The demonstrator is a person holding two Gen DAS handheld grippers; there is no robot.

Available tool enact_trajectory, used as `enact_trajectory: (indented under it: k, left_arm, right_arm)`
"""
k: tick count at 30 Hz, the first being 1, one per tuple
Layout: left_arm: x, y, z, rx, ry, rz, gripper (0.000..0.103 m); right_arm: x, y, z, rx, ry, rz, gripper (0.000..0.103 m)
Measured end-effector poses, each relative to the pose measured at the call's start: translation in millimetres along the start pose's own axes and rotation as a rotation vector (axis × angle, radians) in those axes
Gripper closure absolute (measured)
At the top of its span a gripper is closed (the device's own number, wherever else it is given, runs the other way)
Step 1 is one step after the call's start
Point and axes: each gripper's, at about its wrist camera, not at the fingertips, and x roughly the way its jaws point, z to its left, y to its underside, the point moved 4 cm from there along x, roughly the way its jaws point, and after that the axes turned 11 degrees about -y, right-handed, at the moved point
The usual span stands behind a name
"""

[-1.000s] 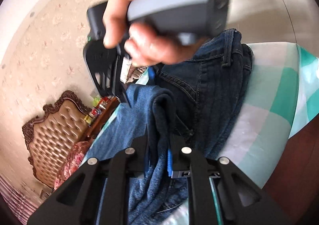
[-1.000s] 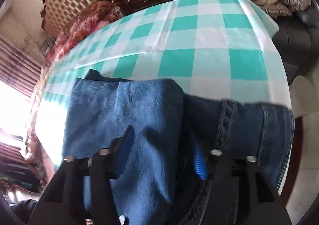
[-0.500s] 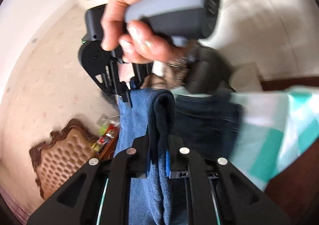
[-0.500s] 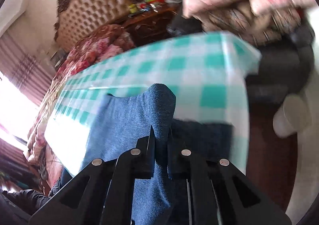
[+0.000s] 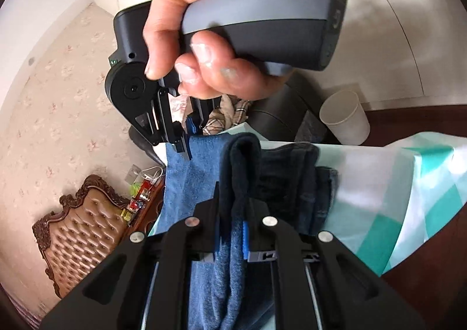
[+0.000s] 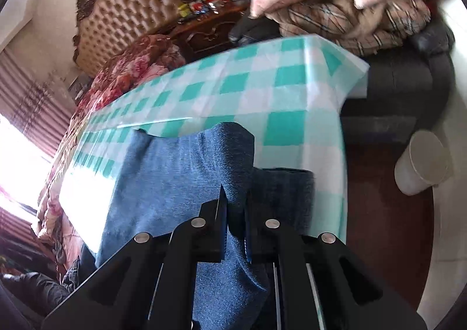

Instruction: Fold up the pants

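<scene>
While the room's a bit cluttered, the biggest thing is the table (image 6: 292, 90) under a teal-and-white checked cloth, with a floral bed (image 6: 122, 73) and tufted headboard (image 6: 122, 17) at its far left. Far right there's a dark sofa (image 6: 408, 78) piled with blankets (image 6: 350, 23), and a white bin (image 6: 423, 163) on the floor nearer in. The jeans (image 6: 175, 178) are on the table's near end, with a fold lifted. Both the left gripper (image 5: 233, 213) and right gripper (image 6: 236, 213) are pinched tight on that denim.
</scene>
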Motion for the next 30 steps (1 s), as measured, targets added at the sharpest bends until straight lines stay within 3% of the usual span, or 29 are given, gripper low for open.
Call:
enact_trajectory:
  k: [2,4,5,8,9,11,12,14,16,18,19,21,22,25,27,29,30]
  left_arm:
    - [11,2,-18,0.044,0.033,0.016,0.088]
    - [14,5,-31,0.064,0.029,0.002,0.087]
    - [13,6,-28,0.053,0.019,-0.010,0.080]
    - [9,11,-7,-0.038,0.030,-0.028,0.039]
    - [4,12,3,-0.064,0.042,-0.044,0.035]
    - [-12,22,33,-0.149,0.105,-0.037,0.035]
    - [-20,32,56,-0.239,0.166,-0.016,0.035]
    - [-22,46,98,-0.376,0.219,0.010,0.039]
    - [1,60,144,-0.534,0.268,0.048,0.051]
    - [43,70,175,-0.667,0.357,0.112,0.079]
    - [75,71,190,-0.709,0.384,0.142,0.085]
    - [123,57,195,-0.718,0.487,0.185,0.090]
    - [151,50,188,-0.716,0.590,0.218,0.091]
    - [197,26,156,-0.662,0.775,0.279,0.091]
    - [222,19,133,-0.630,0.816,0.326,0.091]
    - [253,18,122,-0.643,0.797,0.373,0.091]
    - [250,19,117,-0.648,0.783,0.394,0.091]
  right_arm:
    - [16,8,-19,0.013,0.025,0.026,0.093]
    - [20,14,-30,0.026,0.022,-0.007,0.092]
    - [18,14,-31,0.032,0.022,-0.025,0.089]
    - [4,12,-37,0.049,0.086,-0.095,0.067]
    - [-6,10,-36,0.055,0.128,-0.131,0.064]
    - [-29,9,-32,0.062,0.201,-0.202,0.063]
    - [-45,11,-27,0.070,0.265,-0.249,0.063]
    - [-69,20,-10,0.052,0.327,-0.317,0.063]
    - [-82,39,19,0.014,0.322,-0.378,0.063]
    - [-72,63,40,0.008,0.361,-0.390,0.064]
    - [-65,72,46,0.006,0.392,-0.387,0.064]
    - [-42,90,54,-0.007,0.453,-0.358,0.064]
    - [-33,97,55,-0.005,0.475,-0.341,0.064]
    - [-3,113,44,0.023,0.540,-0.270,0.067]
    - [4,121,38,0.040,0.545,-0.256,0.066]
    - [5,123,36,0.041,0.546,-0.258,0.066]
    - [4,122,36,0.044,0.542,-0.255,0.066]
